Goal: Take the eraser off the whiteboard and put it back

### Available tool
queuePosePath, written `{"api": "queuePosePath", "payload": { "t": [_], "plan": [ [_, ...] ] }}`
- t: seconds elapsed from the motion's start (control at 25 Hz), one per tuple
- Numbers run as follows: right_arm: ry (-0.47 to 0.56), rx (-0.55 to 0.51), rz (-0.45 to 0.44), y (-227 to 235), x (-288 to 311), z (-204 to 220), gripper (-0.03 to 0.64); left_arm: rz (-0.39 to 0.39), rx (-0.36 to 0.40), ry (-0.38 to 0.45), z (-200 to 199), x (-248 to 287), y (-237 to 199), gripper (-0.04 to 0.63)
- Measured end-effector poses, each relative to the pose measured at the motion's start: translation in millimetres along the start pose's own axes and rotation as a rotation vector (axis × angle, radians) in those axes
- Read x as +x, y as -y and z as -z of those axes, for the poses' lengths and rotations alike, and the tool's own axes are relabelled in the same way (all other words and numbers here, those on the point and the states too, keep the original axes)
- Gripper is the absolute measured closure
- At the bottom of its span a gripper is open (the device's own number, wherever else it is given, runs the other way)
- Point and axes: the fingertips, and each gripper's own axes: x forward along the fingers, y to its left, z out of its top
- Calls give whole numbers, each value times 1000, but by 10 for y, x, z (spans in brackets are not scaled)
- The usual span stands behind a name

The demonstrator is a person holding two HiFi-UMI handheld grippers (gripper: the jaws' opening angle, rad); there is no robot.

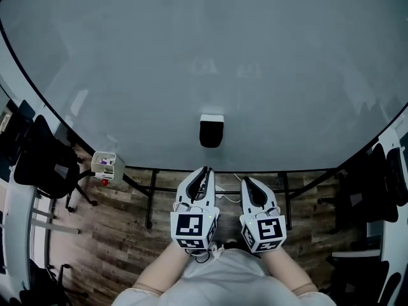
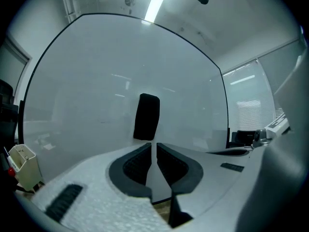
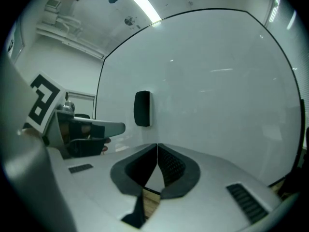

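A black eraser [image 1: 211, 131] with a white back sticks to the large whiteboard [image 1: 204, 56], low and near the middle. It also shows straight ahead of the left gripper [image 2: 147, 116] and up to the left of the right gripper [image 3: 142, 108]. My left gripper [image 1: 206, 170] is shut with nothing in it, its tips just short of the eraser. The right gripper [image 1: 245, 180] is shut too and empty, beside the left one and a little further back. Both point level at the board.
A small white marker holder [image 1: 106, 165] hangs at the board's lower left edge, also in the left gripper view [image 2: 22, 164]. Black office chairs [image 1: 44, 161] stand at both sides. The board's black stand legs [image 1: 150, 199] rest on the wooden floor below.
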Motion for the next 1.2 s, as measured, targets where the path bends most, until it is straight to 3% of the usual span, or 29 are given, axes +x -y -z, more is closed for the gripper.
{"api": "queuePosePath", "payload": {
  "t": [0.08,0.16,0.24,0.44,0.72,0.96,1.2],
  "plan": [
    [2,-1,-2,53,70,-44,589,6,1,-12,-16,94,11,562],
    [3,0,0,121,131,-80,589,20,6,-19,-40,181,49,449],
    [0,-2,-1,176,196,-101,589,15,5,-11,-93,263,41,398],
    [-21,-7,10,283,349,-78,589,-30,7,42,-330,459,-98,314],
    [-47,-7,4,360,495,-39,589,-101,48,55,-554,675,-252,291],
    [-59,1,-2,384,576,-23,589,-105,57,62,-521,785,-224,291],
    [-73,2,-7,420,623,4,589,-171,90,55,-519,796,-268,295]
  ]
}}
